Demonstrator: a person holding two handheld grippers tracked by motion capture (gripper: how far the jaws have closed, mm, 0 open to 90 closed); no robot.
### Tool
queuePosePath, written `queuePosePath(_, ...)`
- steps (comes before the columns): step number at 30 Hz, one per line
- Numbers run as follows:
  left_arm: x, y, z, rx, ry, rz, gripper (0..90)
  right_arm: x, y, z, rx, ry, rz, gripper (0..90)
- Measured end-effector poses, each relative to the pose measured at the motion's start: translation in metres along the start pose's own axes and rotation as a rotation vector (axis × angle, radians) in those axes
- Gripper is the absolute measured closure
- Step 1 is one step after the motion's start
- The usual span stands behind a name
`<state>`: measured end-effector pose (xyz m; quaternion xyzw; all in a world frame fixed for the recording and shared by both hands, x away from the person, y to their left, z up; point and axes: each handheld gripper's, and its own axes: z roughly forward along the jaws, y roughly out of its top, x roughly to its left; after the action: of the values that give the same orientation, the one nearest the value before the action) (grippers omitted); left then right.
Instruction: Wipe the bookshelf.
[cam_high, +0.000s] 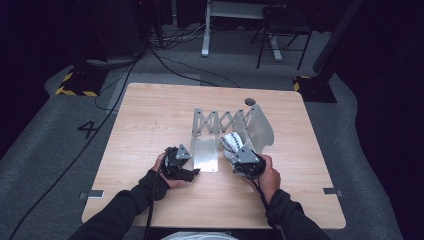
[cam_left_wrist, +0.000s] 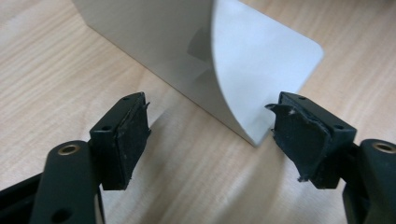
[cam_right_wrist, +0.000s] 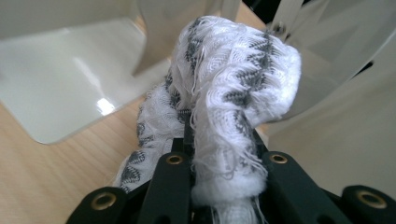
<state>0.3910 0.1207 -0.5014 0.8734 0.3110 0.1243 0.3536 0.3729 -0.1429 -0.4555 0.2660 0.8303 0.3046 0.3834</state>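
Item: rolled white cloth with grey zigzag weave (cam_right_wrist: 224, 93), clamped in the jaws of your right gripper (cam_high: 239, 156), carried just above the light wooden table (cam_high: 150, 115) near its middle, between the two end plates of the grey metal expanding rack (cam_high: 227, 122). Status: pick-up done; placing into the rack looked still to do. Your left gripper (cam_high: 186, 170) stood released, holding nothing, beside the rack's flat plate (cam_left_wrist: 261, 70). Clearances: plates hemmed the cloth closely on both sides; bare table lay toward every edge.

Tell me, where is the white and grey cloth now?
In the high view the cloth is right of the table's centre, clamped in the right tool, between the metal rack's two end plates.
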Motion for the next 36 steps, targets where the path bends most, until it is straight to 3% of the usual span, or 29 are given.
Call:
queuePosePath(5, 0.000, -0.004, -0.005, 0.006, -0.036, -0.009, 26.0, 0.000, 0.021, -0.024, -0.108, 0.034, 0.023, 79.6)
queuePosePath(13, 0.000, -0.005, -0.005, 0.002, -0.043, 0.022, 26.1, 0.000, 0.064, -0.057, -0.274, 0.045, 0.051, 79.6)
queuePosePath(14, 0.000, -0.005, -0.005, 0.002, -0.043, 0.022, 26.2, 0.000, 0.064, -0.057, -0.274, 0.045, 0.051, 79.6)
queuePosePath(16, -0.001, -0.004, -0.004, -0.002, -0.046, 0.028, 26.2, -0.002, 0.083, -0.067, -0.317, 0.050, 0.060, 79.6)
queuePosePath(19, -0.001, -0.004, -0.004, -0.001, -0.056, 0.025, 26.0, 0.002, 0.092, -0.065, -0.312, 0.038, 0.042, 79.6)
queuePosePath(21, 0.000, -0.005, -0.005, -0.003, -0.052, 0.030, 26.0, 0.010, 0.101, -0.048, -0.272, 0.031, 0.018, 79.6)
queuePosePath(22, 0.000, -0.005, -0.005, -0.004, -0.055, 0.032, 26.0, 0.010, 0.101, -0.048, -0.272, 0.031, 0.018, 79.6)
queuePosePath(24, 0.000, -0.006, -0.006, 0.007, -0.058, 0.040, 26.1, 0.017, 0.103, -0.027, -0.230, 0.030, 0.006, 79.5)
queuePosePath(26, 0.003, -0.006, -0.007, 0.010, -0.052, 0.054, 25.7, 0.027, 0.100, -0.004, -0.194, 0.000, -0.049, 79.4)
queuePosePath(31, 0.013, -0.010, -0.011, 0.009, -0.041, 0.030, 25.9, 0.040, 0.087, 0.025, -0.121, 0.026, -0.055, 79.5)
queuePosePath(34, 0.019, -0.013, -0.013, 0.001, -0.020, 0.011, 25.9, 0.050, 0.080, 0.034, -0.100, 0.057, -0.091, 79.5)
queuePosePath(36, 0.020, -0.014, -0.013, 0.000, -0.014, -0.001, 25.8, 0.056, 0.077, 0.038, -0.088, 0.077, -0.089, 79.5)
